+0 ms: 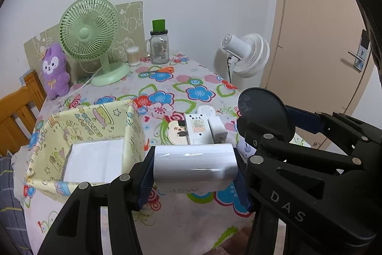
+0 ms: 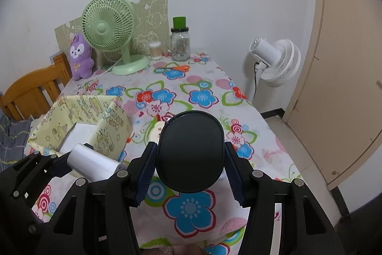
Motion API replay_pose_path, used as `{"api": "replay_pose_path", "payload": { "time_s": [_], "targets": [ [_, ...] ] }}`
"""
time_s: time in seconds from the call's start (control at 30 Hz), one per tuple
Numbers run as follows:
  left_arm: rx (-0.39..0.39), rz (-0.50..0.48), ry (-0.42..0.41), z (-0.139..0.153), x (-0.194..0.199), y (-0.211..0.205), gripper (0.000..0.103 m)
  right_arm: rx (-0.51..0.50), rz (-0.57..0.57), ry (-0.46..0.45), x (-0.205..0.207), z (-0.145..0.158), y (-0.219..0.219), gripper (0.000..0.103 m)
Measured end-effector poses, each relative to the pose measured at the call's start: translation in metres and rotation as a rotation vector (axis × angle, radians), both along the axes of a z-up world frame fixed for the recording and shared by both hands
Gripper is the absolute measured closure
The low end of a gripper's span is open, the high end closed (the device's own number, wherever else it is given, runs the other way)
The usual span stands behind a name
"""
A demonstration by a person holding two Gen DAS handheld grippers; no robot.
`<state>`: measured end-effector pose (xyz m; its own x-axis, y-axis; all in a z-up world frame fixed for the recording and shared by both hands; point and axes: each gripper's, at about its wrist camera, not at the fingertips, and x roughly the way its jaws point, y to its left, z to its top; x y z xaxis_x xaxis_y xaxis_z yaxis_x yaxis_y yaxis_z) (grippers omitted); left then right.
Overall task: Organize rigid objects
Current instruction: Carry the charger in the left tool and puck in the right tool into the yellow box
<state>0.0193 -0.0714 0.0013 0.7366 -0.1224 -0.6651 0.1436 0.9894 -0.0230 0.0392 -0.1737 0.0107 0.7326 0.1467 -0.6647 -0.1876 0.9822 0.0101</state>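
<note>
The left gripper (image 1: 194, 167) is clamped on a white charger block (image 1: 194, 164), its blue pads pressing the two short ends; the block is held crosswise above the table, and the marking "45W" shows on its near face. In the right wrist view the same block (image 2: 93, 161) shows at lower left, just beside the fabric bin.

The right gripper (image 2: 189, 165) is closed on a dark round-cornered disc (image 2: 190, 151), a flat black object whose kind cannot be told; both pads bear on its sides and its broad face is turned toward the camera. From the left wrist view the disc (image 1: 263, 112) appears edge-on to the right of the charger.

Below the left gripper, toward the table's near left corner, stands a pale yellow fabric storage bin (image 1: 59, 133) with cartoon print, open on top, with a white box (image 1: 95, 159) lying inside. Just right of the bin, near the middle of the table, lie several small white items: a white adapter (image 1: 198, 128), a smaller white plug (image 1: 218, 129) touching it, and a round cartoon-printed piece (image 1: 175, 133).

The table wears a flowered tablecloth (image 2: 203, 97). Along its far edge stand a green desk fan (image 1: 90, 32), a purple plush toy (image 1: 53, 71) at the far left corner, a cotton swab tub (image 1: 133, 56), a glass jar mug with a green cap (image 1: 159, 44) and orange-handled scissors (image 1: 160, 71). A white floor fan (image 1: 248, 51) stands beyond the right edge, beside a beige door (image 1: 322, 40). A wooden chair (image 2: 31, 92) sits at the left edge.
</note>
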Motion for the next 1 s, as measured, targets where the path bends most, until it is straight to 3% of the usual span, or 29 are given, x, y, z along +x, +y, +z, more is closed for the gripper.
{"api": "replay_pose_path", "payload": {
  "time_s": [0.27,1.0],
  "targets": [
    [0.007,0.004,-0.013,0.011,0.005,0.013,0.043,-0.016,0.012,-0.032,0.005,0.016,0.017,0.045],
    [0.052,0.058,0.005,0.014,0.024,0.070,0.043,-0.044,0.091,-0.041,0.025,0.024,0.091,0.045]
  ]
}}
